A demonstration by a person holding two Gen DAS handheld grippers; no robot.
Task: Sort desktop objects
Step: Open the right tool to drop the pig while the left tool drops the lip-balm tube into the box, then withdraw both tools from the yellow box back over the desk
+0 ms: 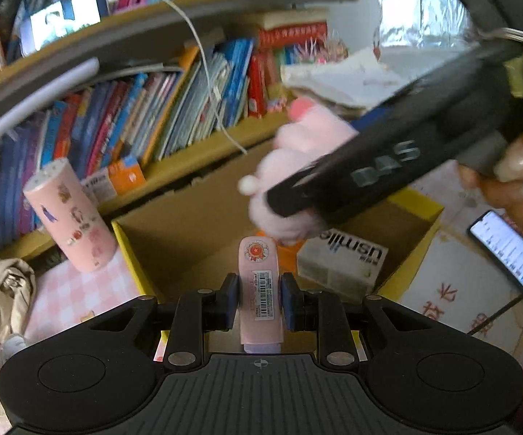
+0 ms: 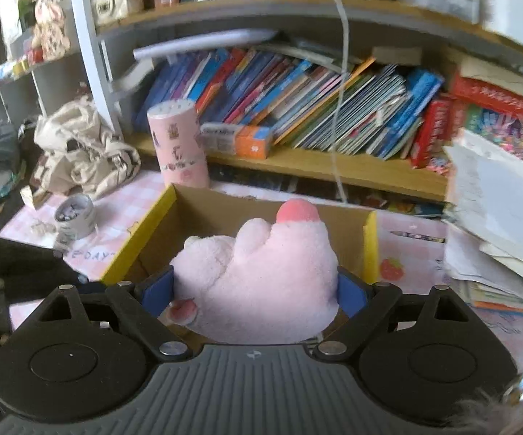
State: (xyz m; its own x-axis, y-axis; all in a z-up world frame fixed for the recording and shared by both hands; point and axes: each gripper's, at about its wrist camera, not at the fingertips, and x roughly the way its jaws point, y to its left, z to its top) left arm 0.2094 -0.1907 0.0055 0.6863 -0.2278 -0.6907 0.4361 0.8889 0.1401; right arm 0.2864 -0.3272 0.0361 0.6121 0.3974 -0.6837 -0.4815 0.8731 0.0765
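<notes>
Over the cardboard box (image 2: 203, 214), both grippers are carrying cargo. Right gripper (image 2: 256, 290) is clamping a pink plush toy (image 2: 261, 275) wide between its blue pads; left gripper (image 1: 257, 299) is pinching a slim pink tube (image 1: 259, 290) with a barcode label, pads set narrow. Both items are hanging above the box opening, where a white "usmile" carton (image 1: 344, 262) is already lying.

Judgement: lower each load inside the yellow-edged walls before letting go. The plush is bulky and soft, so it should be released low. The tube is best set beside the carton, not on it.

Beside the box, a pink cylinder (image 2: 179, 145) is standing on a pink checked tablecloth (image 2: 123, 210). Behind the box, crowded bookshelves (image 2: 297, 108) are lining the wall. A phone (image 1: 507, 250) is lying lit to the box's right.
</notes>
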